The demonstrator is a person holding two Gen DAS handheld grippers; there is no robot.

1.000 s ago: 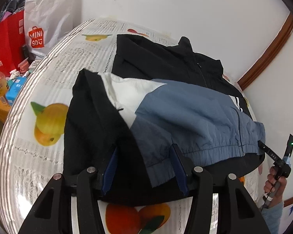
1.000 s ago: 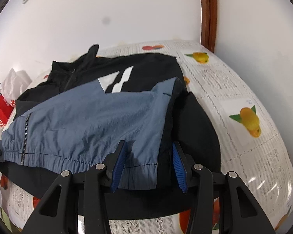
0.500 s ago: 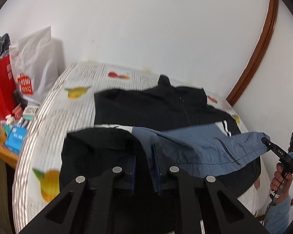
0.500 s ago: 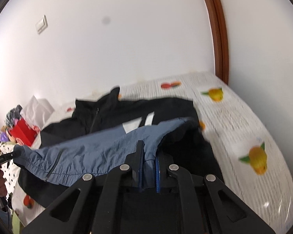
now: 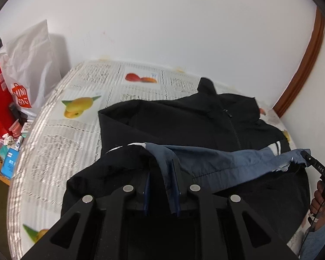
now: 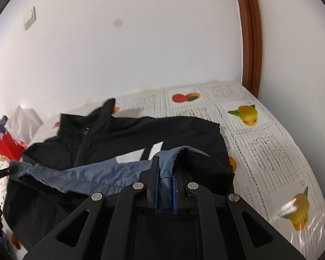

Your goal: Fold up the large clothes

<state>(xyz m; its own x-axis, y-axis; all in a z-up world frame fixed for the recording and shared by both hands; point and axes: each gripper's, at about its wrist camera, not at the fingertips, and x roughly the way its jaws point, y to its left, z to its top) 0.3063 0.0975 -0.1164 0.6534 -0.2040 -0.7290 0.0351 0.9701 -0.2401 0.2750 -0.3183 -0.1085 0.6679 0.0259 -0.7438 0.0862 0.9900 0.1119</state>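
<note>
Two corners of the jacket (image 5: 184, 121) hem are pinched and held above the table (image 5: 60, 143): one by the left gripper (image 5: 162, 173), whose jaws are opening a little, one by the tightly closed right gripper (image 6: 165, 173).

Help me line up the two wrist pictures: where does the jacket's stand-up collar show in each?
Left wrist view: the collar stands right of centre, at the black jacket's far edge near the wall.
Right wrist view: the collar stands left of centre, again at the far edge.
Shared landmark: the red-and-orange fruit print on the tablecloth, left of the collar in one view, right in the other.
</note>
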